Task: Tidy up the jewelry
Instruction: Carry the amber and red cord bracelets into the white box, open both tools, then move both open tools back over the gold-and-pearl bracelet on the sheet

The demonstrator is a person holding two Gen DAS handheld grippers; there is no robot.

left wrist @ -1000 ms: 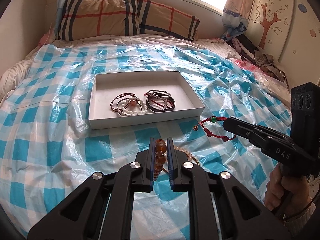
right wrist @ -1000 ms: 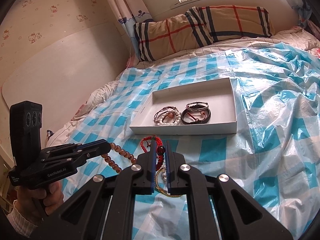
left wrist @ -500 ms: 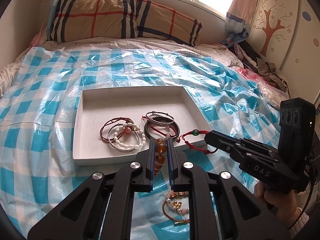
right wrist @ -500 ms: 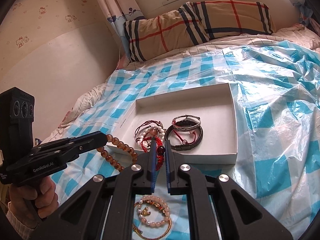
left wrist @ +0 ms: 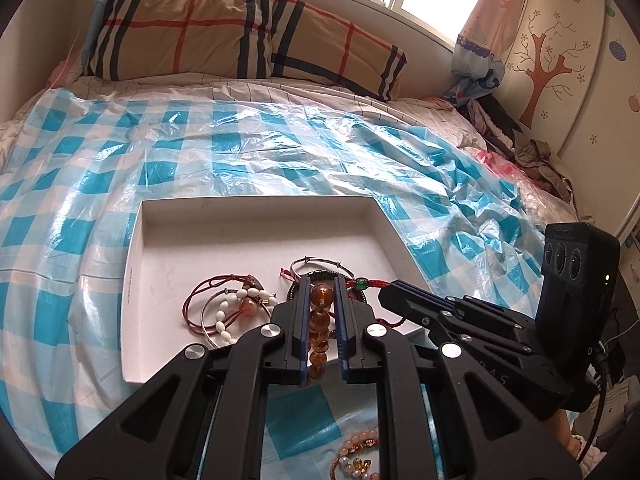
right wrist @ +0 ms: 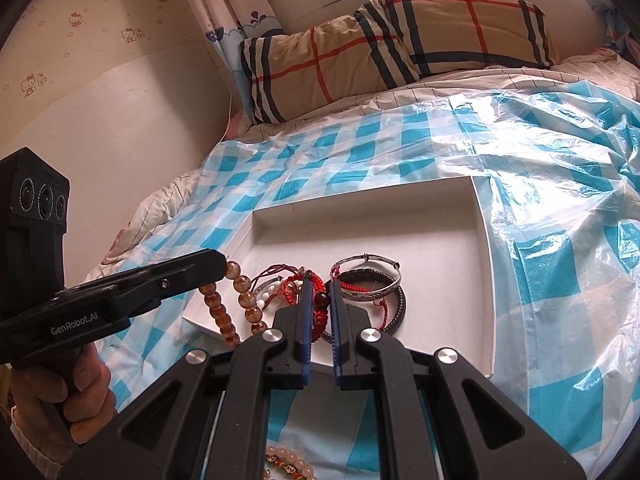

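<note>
A white shallow box (left wrist: pixel 256 220) (right wrist: pixel 484 248) lies on the bed with several bracelets inside: a white-bead one (left wrist: pixel 224 312), a silver bangle (right wrist: pixel 370 280) and a dark band (right wrist: pixel 398 308). My left gripper (left wrist: pixel 322 284) is shut on an amber bead bracelet (left wrist: pixel 320 320), which hangs over the box's near edge; it also shows in the right wrist view (right wrist: pixel 244 300). My right gripper (right wrist: pixel 320 284) is shut on a red cord bracelet (right wrist: pixel 318 308) with a green bead (left wrist: pixel 361 282), held over the box's near part.
A blue-checked plastic sheet (left wrist: pixel 280 144) covers the bed. A pink and gold bead bracelet (left wrist: pixel 356 454) (right wrist: pixel 286 464) lies on it just in front of the box. Plaid pillows (left wrist: pixel 240 36) lie at the head. Clothes (left wrist: pixel 532 152) are heaped at the far right.
Both grippers have moved forward with their bracelets, from the sheet in front of the box to over its near part. The pink bead bracelet stayed on the sheet behind them.
</note>
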